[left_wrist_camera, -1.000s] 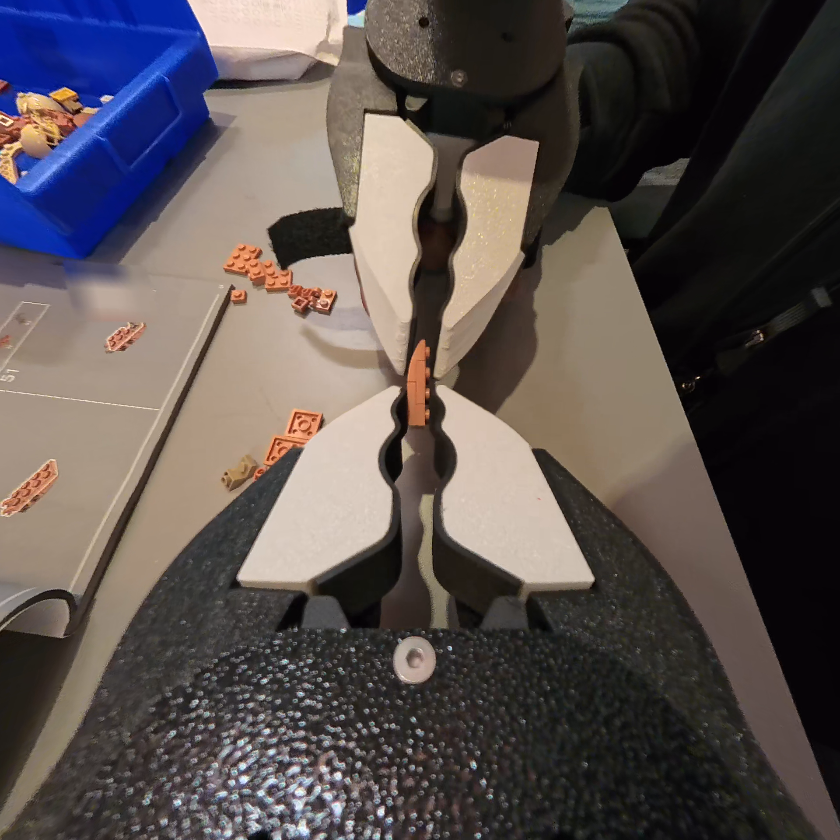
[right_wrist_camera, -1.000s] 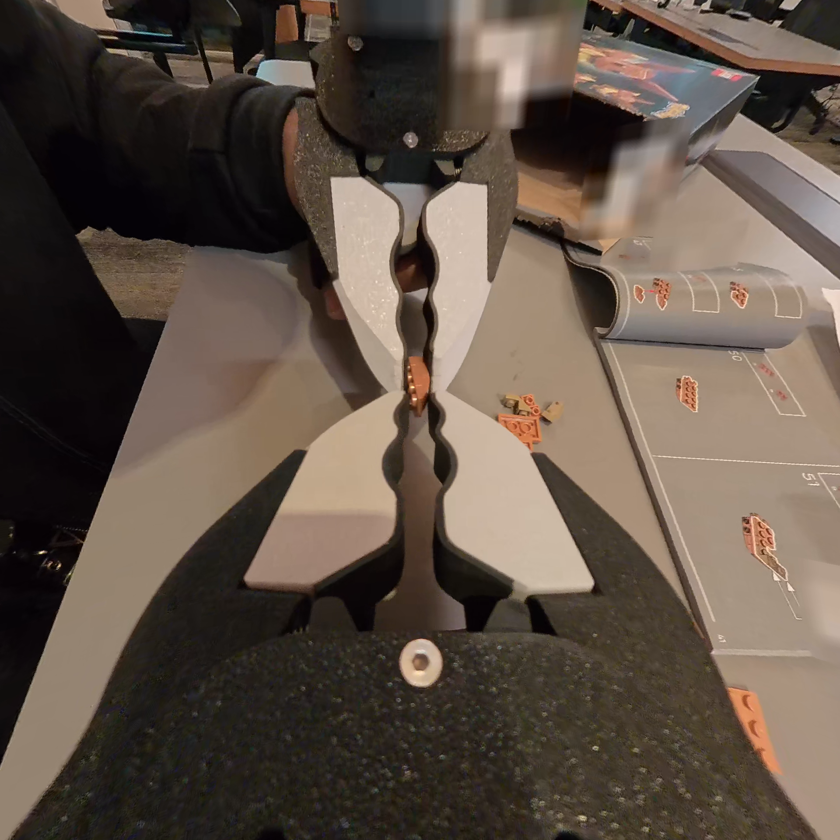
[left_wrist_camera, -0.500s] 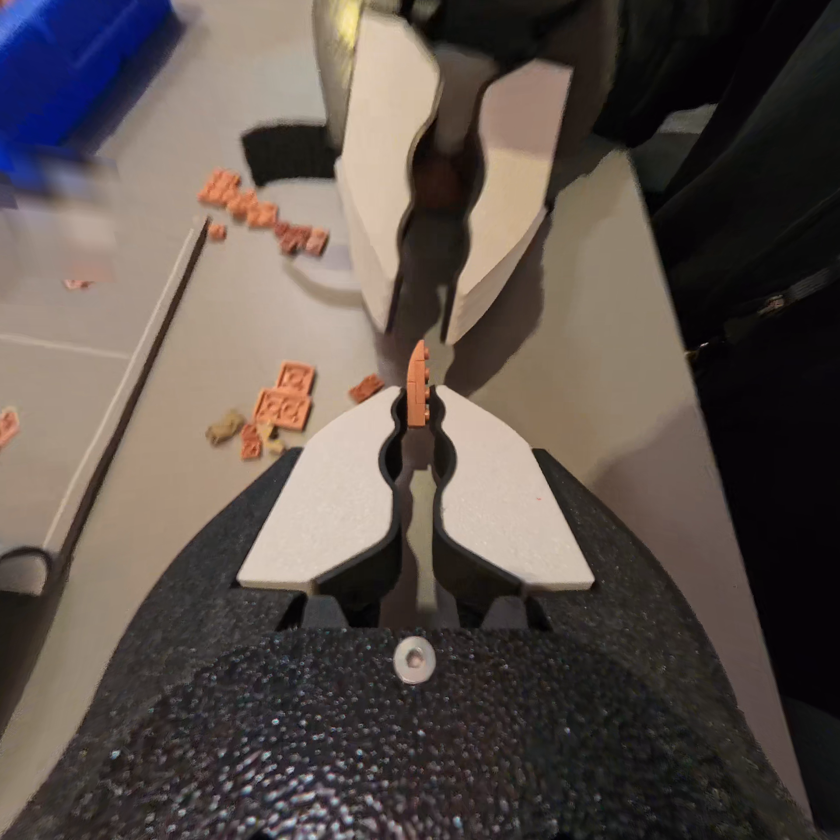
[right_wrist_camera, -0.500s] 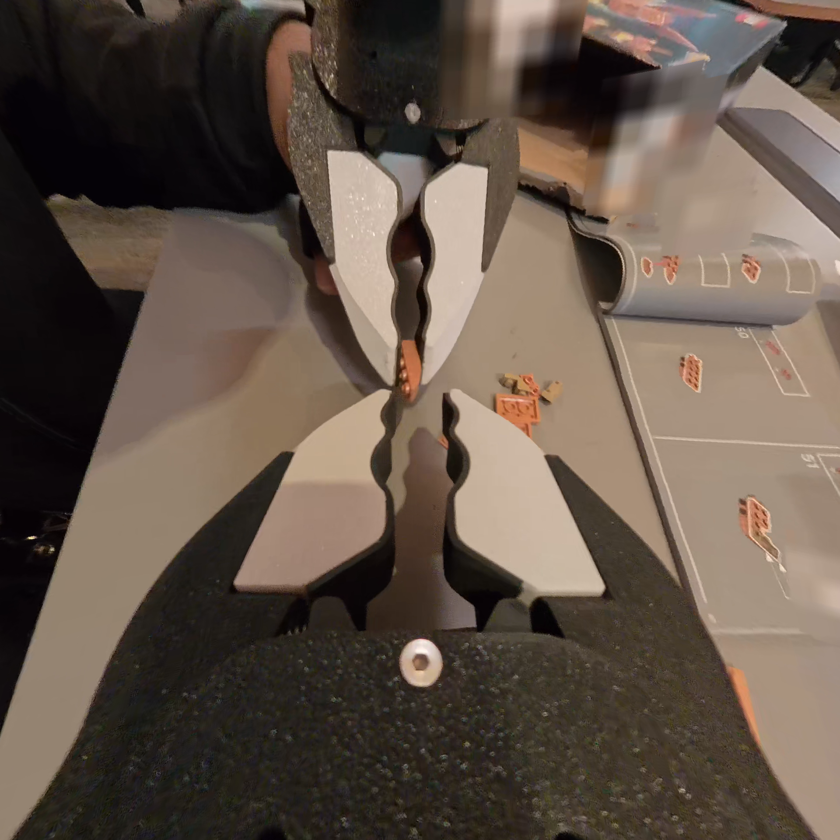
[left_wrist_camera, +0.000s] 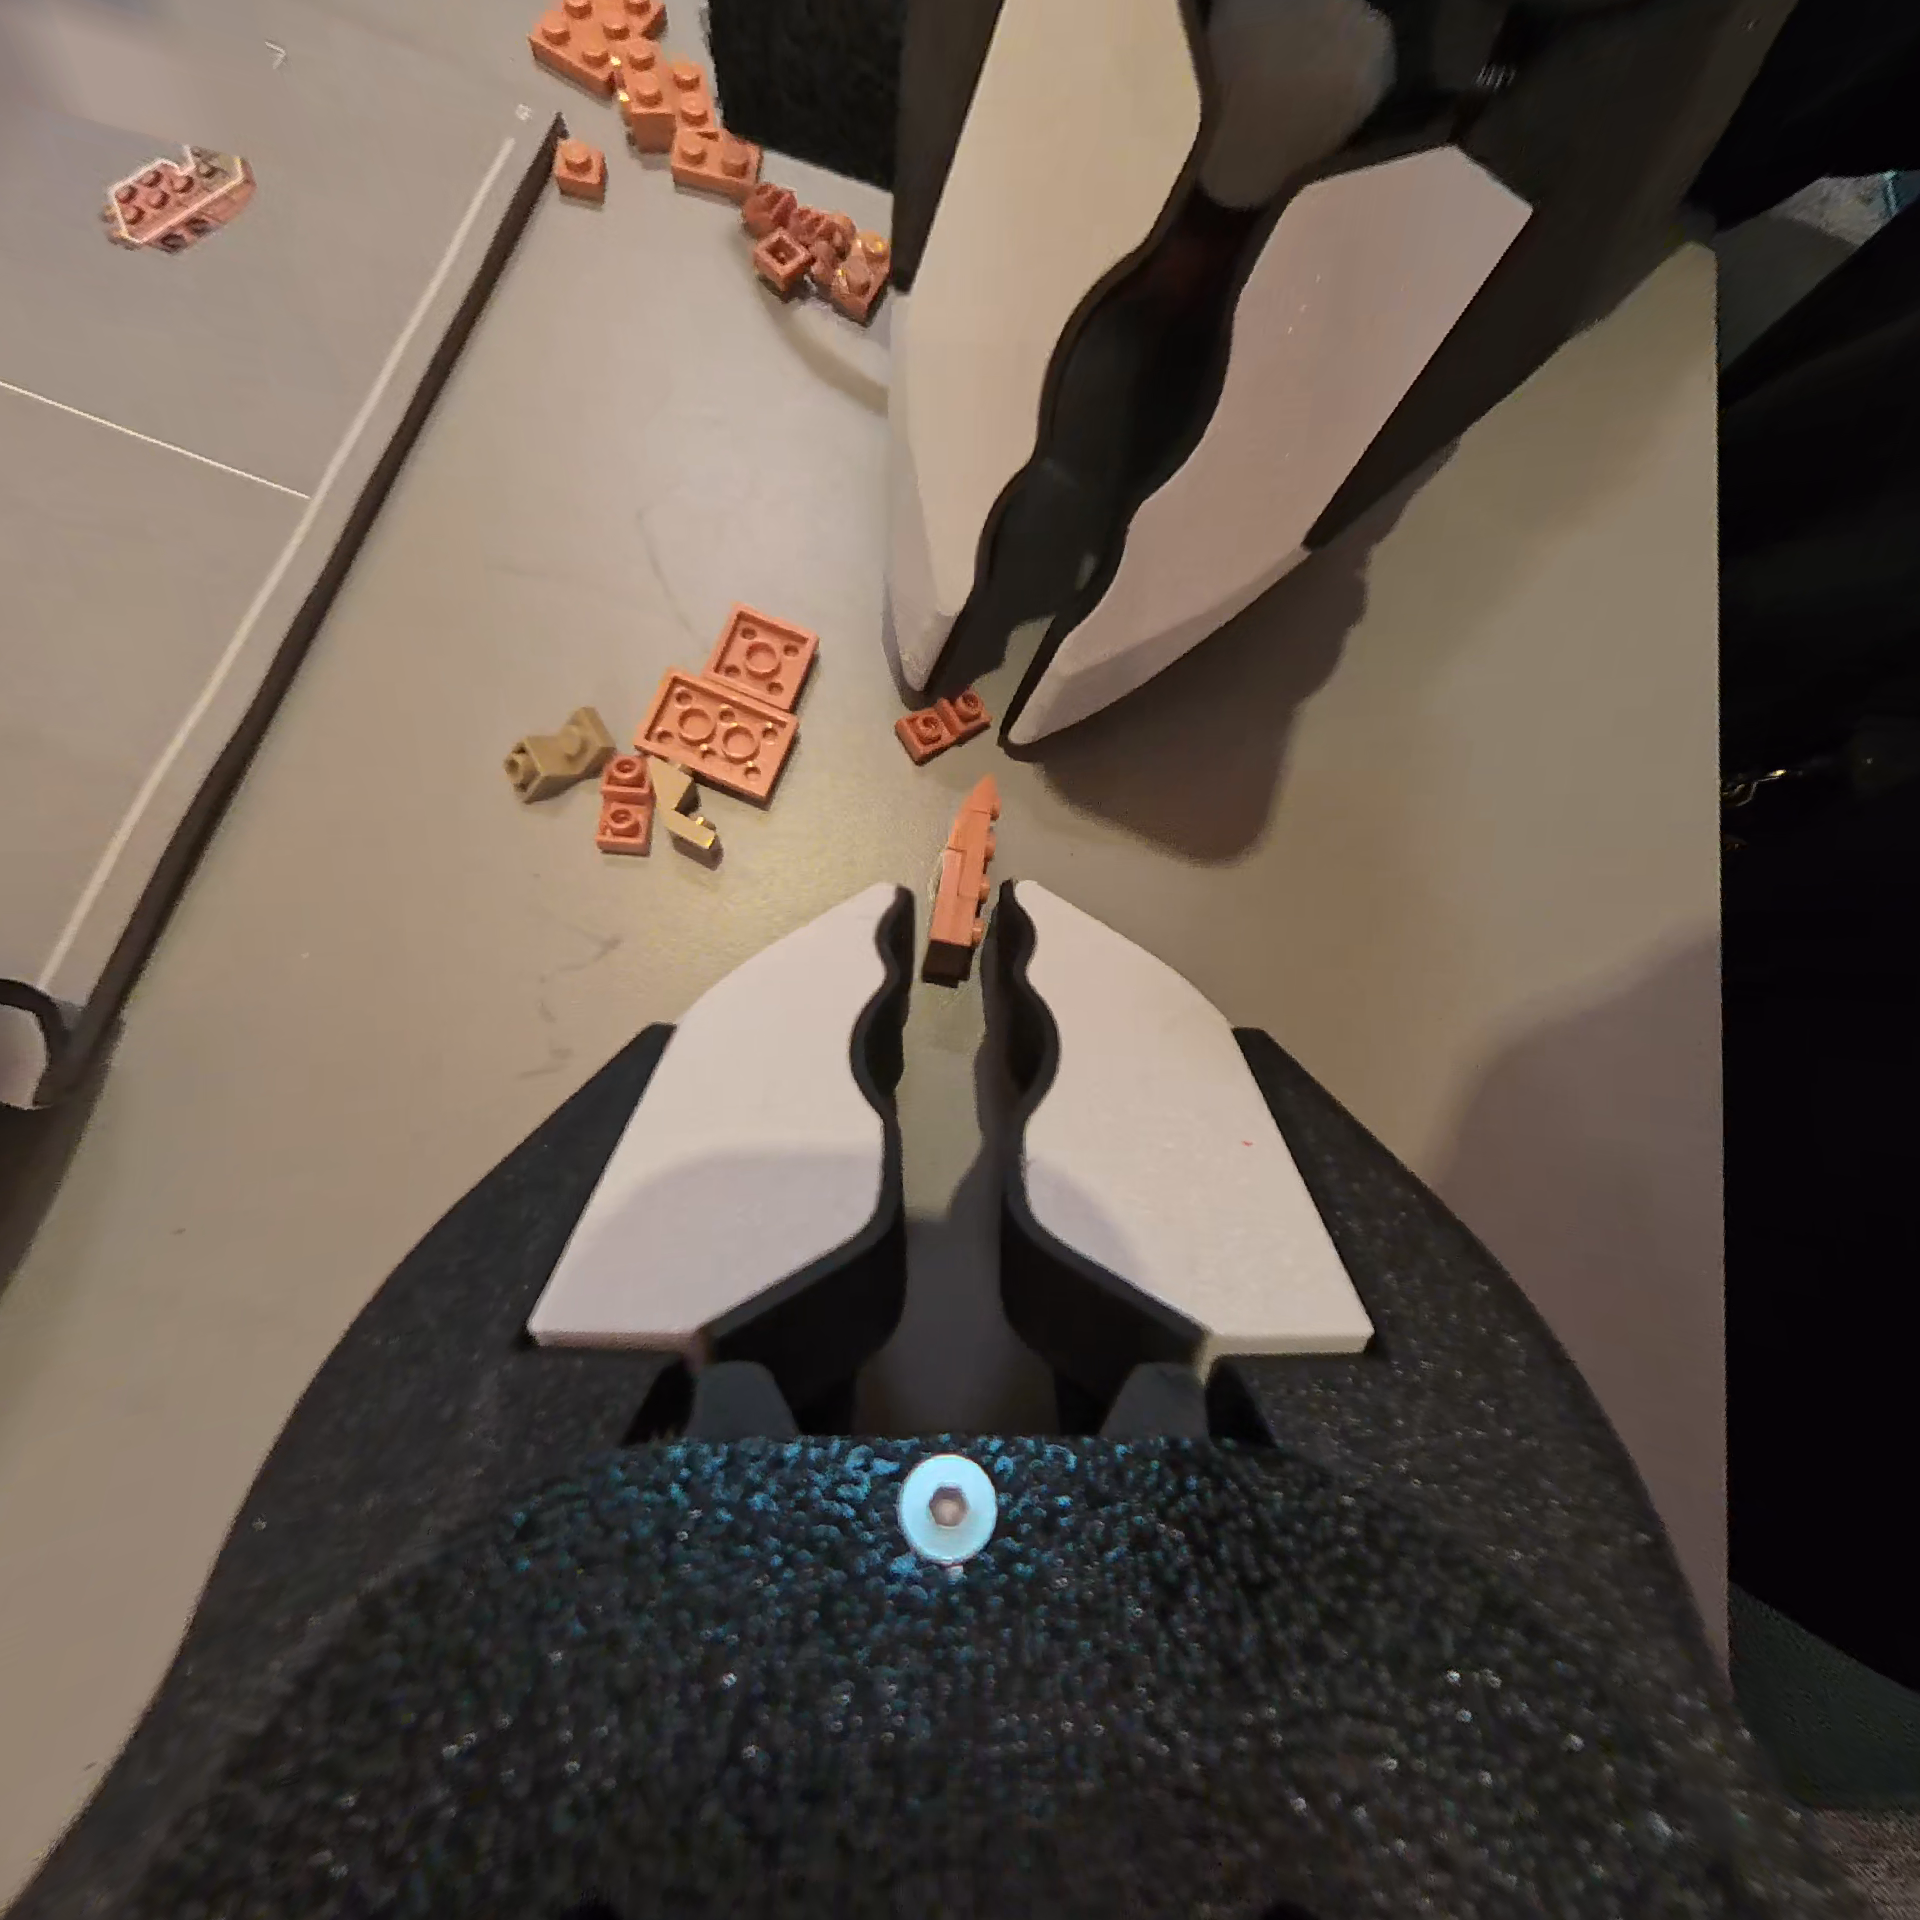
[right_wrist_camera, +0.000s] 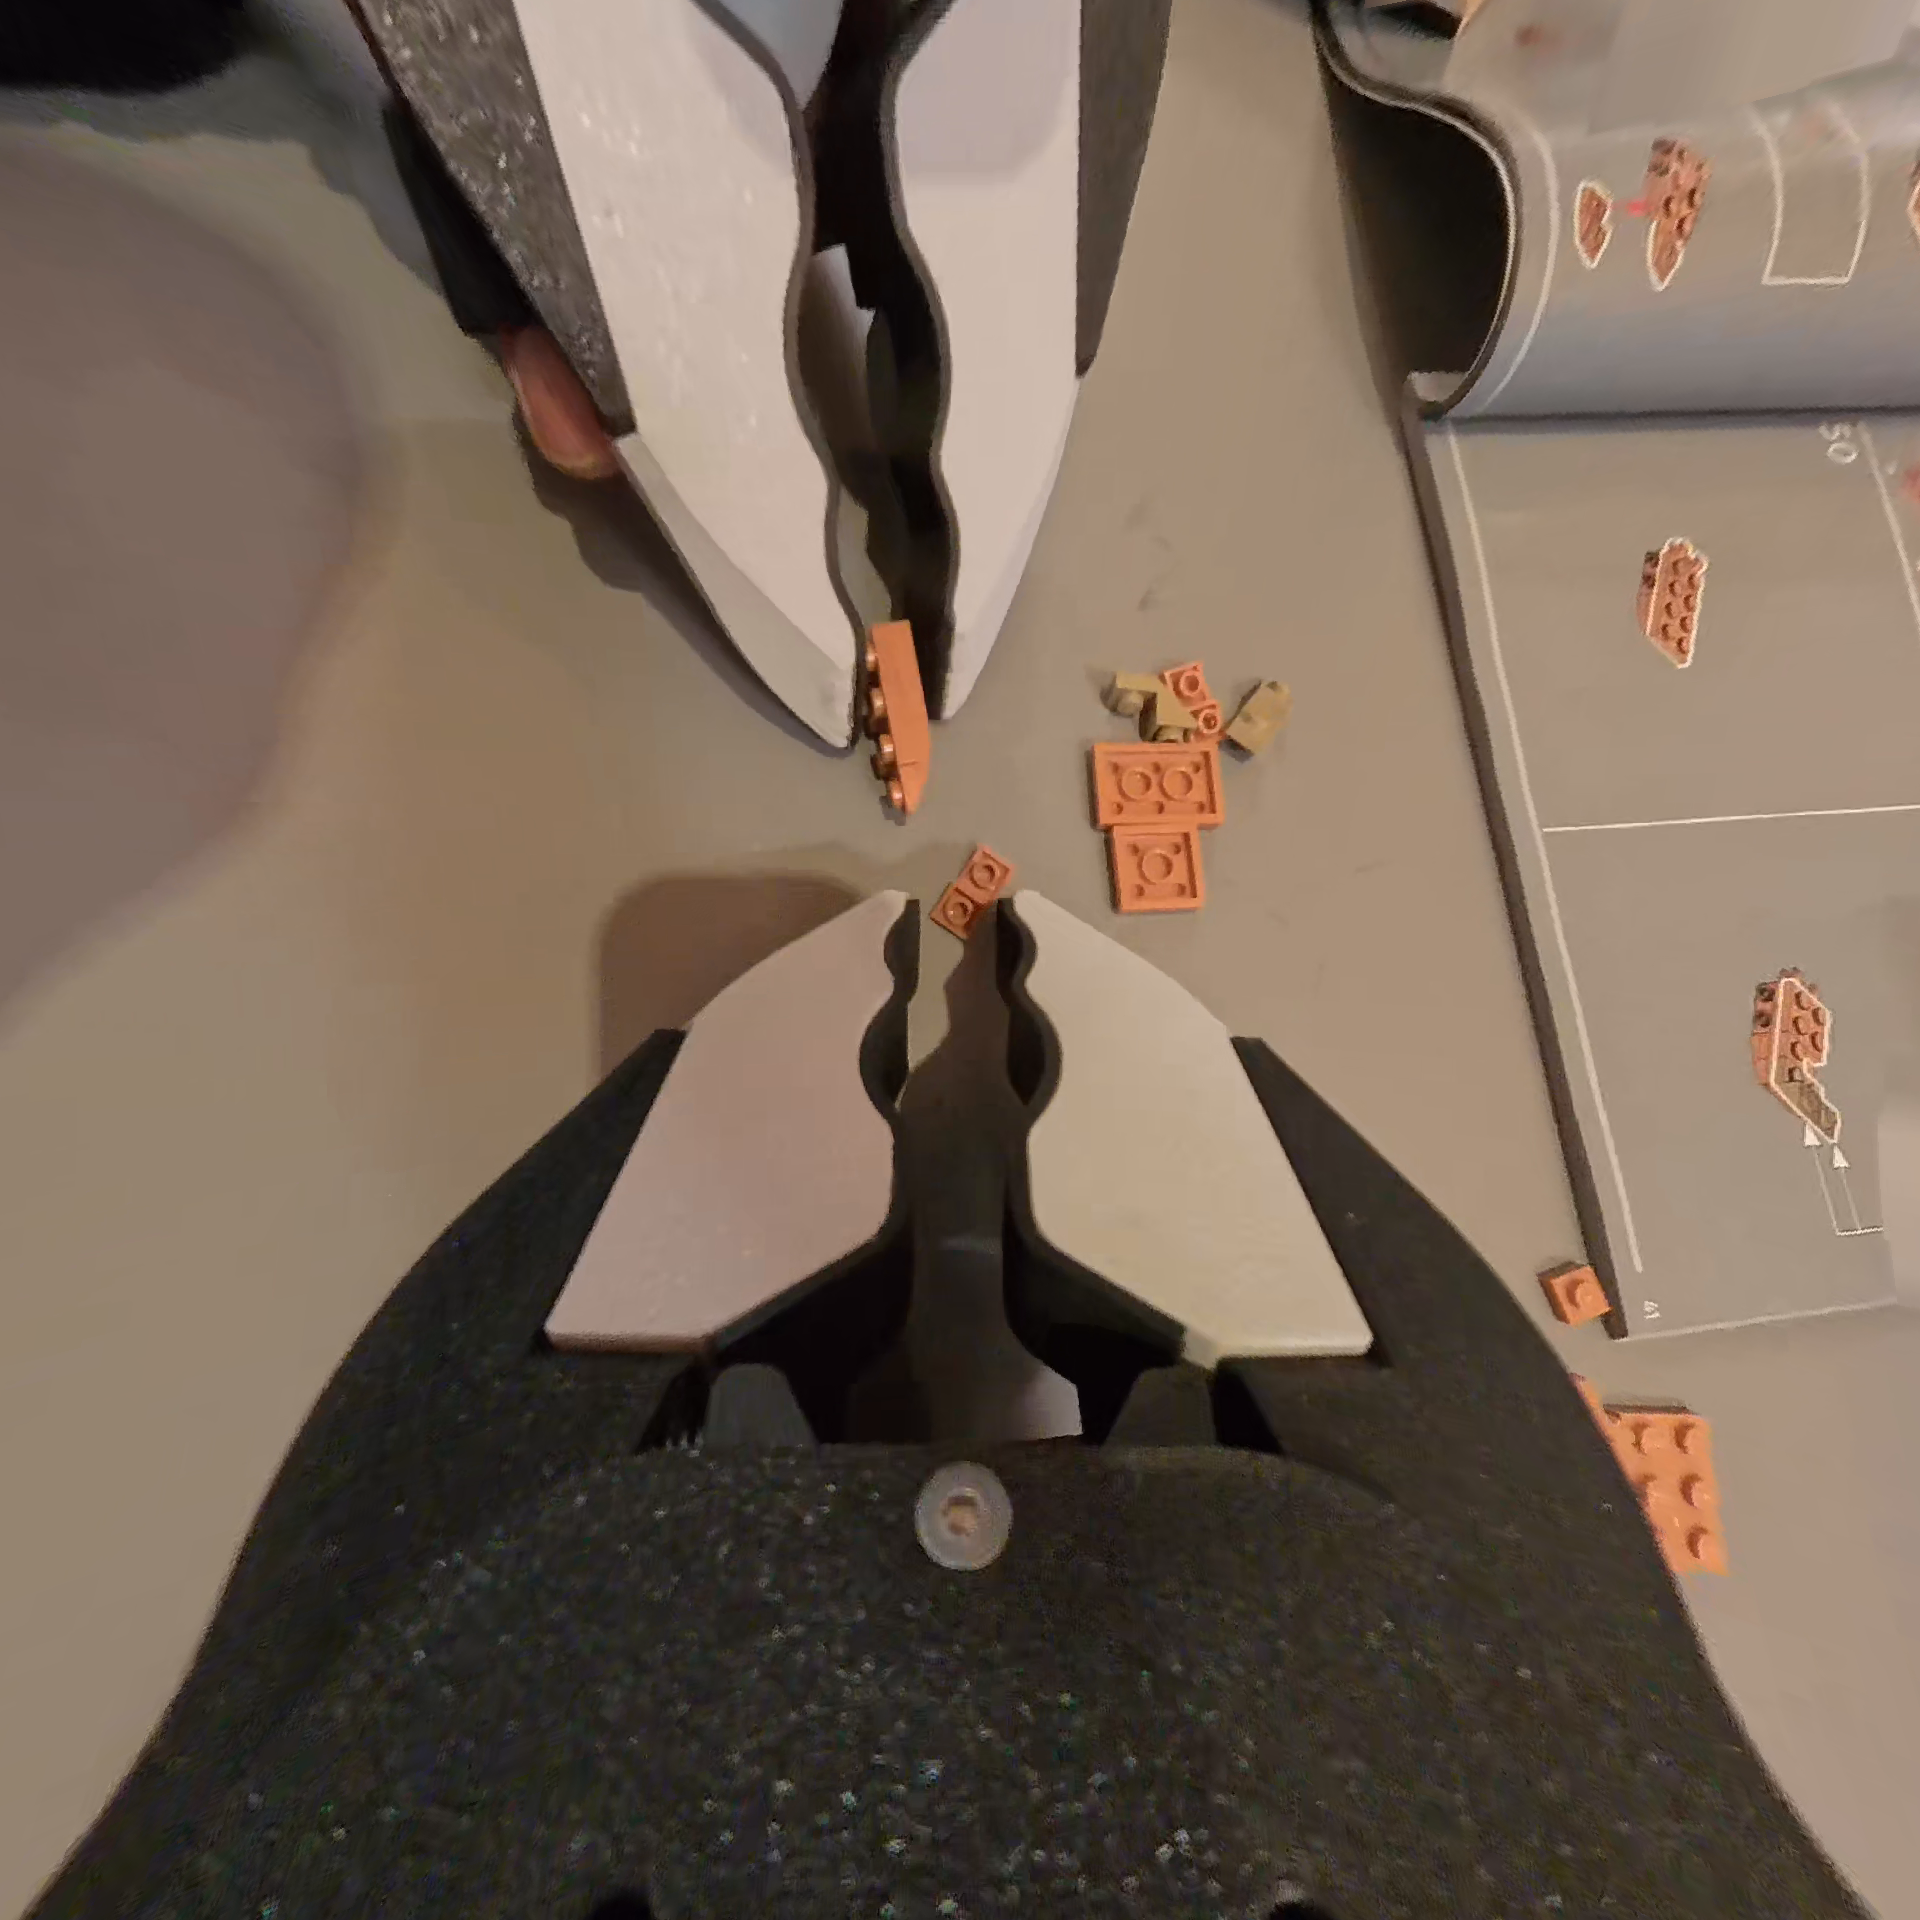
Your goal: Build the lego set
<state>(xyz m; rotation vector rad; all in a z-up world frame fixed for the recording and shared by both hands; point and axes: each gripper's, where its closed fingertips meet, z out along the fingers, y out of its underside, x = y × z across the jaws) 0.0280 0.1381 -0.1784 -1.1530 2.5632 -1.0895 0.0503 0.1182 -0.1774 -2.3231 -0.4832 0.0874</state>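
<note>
1. While two hand-held grippers face each other tip to tip above a grey table (left_wrist_camera: 416, 1039), a small orange two-stud plate (right_wrist_camera: 971, 891) lies flat on that table between them. Every place below is given from this plate.
2. An open instruction booklet (right_wrist_camera: 1714, 935) lies well apart from the two-stud plate, on the side of the right gripper's right finger.
3. The right gripper (right_wrist_camera: 958, 904) is the nearer one. Its tips sit just at the two-stud plate, which lies right in front of the narrow gap between them. The fingers stand slightly apart and clasp nothing. The plate's long axis runs slantwise across that gap, not along it.
4. The left gripper (left_wrist_camera: 956, 894) comes in from the far side of the two-stud plate and stands near it without touching. Its fingers are also a little apart.
5. A cluster of loose bricks (right_wrist_camera: 1158, 790), two flat orange plates with small tan and orange pieces, lies near the two-stud plate on the booklet's side.
6. An orange wedge plate (left_wrist_camera: 961, 883) stands on edge between the left gripper's fingers. A sliver of space shows between it and one pad, so it does not look clamped. Its long axis runs along the left fingers, and its pointed end sticks out toward the two-stud plate, stopping just short. Whether its lower edge rests on the table cannot be told.
</note>
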